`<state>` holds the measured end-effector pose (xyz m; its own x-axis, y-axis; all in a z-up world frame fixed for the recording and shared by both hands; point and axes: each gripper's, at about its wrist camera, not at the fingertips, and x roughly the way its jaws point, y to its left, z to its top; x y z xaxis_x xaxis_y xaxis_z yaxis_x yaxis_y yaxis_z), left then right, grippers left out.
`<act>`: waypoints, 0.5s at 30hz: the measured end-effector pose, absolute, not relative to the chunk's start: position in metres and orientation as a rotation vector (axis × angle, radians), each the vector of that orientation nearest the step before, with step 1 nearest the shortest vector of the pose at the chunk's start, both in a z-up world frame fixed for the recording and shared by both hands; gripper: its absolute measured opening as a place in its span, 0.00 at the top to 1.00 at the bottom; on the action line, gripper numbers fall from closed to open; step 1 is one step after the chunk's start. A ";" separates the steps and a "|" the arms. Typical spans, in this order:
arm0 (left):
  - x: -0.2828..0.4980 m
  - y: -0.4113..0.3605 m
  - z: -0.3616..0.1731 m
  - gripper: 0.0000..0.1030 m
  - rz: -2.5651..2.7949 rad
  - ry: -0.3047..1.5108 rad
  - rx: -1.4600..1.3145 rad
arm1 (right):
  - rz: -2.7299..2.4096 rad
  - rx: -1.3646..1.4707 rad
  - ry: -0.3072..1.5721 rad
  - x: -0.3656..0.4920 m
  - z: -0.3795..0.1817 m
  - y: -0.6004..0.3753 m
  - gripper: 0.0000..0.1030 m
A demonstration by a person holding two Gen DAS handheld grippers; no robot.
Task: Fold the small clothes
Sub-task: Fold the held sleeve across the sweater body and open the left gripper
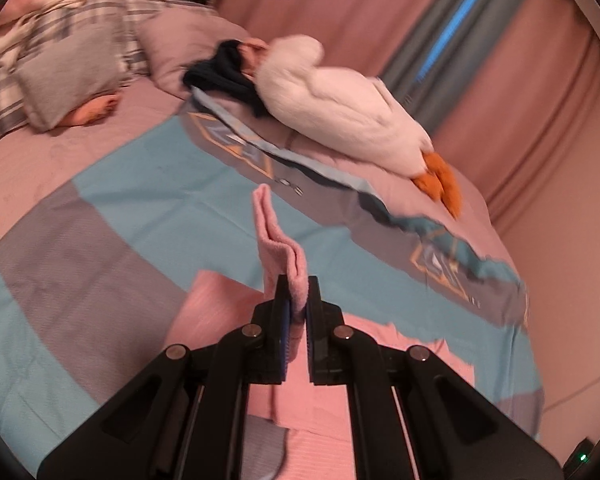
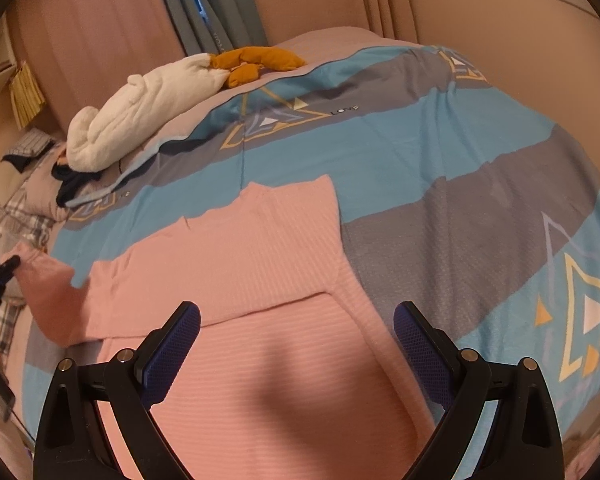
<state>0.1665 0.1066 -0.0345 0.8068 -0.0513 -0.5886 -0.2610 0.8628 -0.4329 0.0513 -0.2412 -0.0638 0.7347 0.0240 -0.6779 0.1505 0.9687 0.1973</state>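
A pink ribbed knit top [image 2: 244,264] lies spread on the blue and grey bedspread [image 2: 420,148]; a fold line crosses it in the right wrist view. My left gripper [image 1: 298,300] is shut on the top's sleeve cuff [image 1: 274,240], which stands up folded above the bed, with more of the pink top [image 1: 312,396] lying below it. In the right wrist view that left gripper [image 2: 4,268] shows at the far left edge, holding the raised sleeve [image 2: 44,280]. My right gripper [image 2: 296,320] hangs open over the lower body of the top, nothing between its blue pads.
A white plush duck [image 1: 340,108] with orange feet [image 1: 440,184] lies along the bed's far side beside a dark garment [image 1: 224,72]. Plaid pillows [image 1: 60,60] are piled at the head. Pink curtains [image 1: 500,100] and a wall close in beyond the bed.
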 end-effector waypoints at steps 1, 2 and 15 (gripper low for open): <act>0.168 0.100 -0.036 0.94 0.108 0.637 -0.513 | -0.072 0.250 0.743 0.051 -0.064 -0.242 0.06; 0.172 0.089 -0.038 0.94 0.088 0.653 -0.495 | -0.071 0.253 0.743 0.051 -0.064 -0.243 0.06; 0.194 0.005 -0.103 0.93 -0.046 0.863 -0.351 | -0.079 0.275 0.760 0.049 -0.073 -0.250 0.06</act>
